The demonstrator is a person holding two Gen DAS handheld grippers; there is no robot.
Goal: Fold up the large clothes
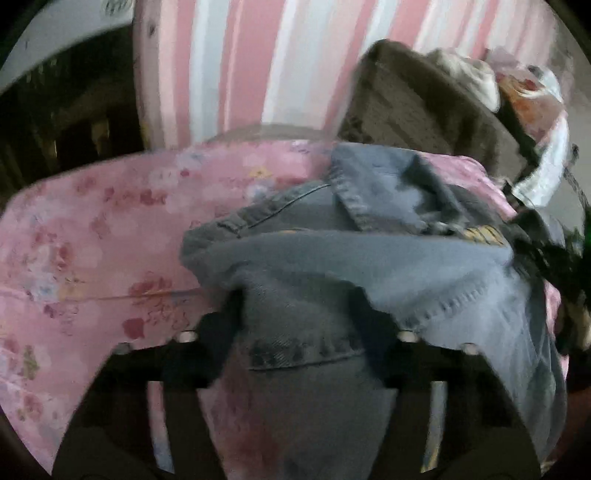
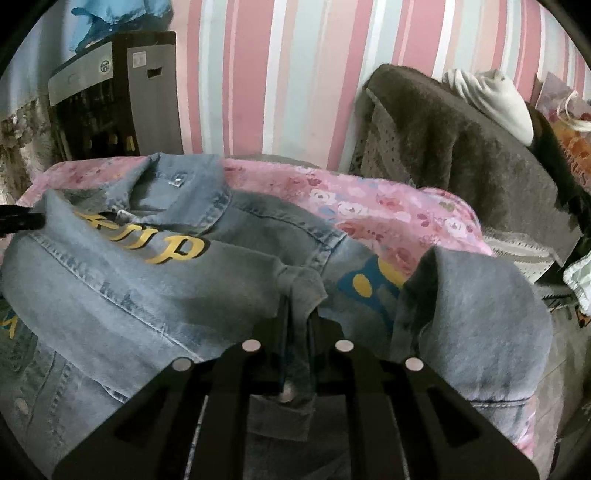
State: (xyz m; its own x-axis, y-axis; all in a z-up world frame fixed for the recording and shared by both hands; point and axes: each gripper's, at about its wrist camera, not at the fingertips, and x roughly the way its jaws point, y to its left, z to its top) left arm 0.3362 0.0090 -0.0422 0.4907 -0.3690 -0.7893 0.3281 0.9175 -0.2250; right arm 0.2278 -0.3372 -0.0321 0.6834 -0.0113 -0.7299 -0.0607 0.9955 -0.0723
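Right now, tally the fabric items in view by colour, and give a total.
Blue denim: 1, the jacket
Pink floral: 1, the bedsheet
Grey-brown: 1, the fuzzy blanket
White: 1, the bundled cloth
Bright blue: 1, the garment at the upper left
Total: 5

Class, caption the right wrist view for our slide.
Right gripper pinches a fold of denim jacket on floral bedsheet.

The right gripper (image 2: 298, 314) points down, jaws pinched tight on cloth; the left gripper (image 1: 295, 310) tilts down, jaws partly apart around cloth.
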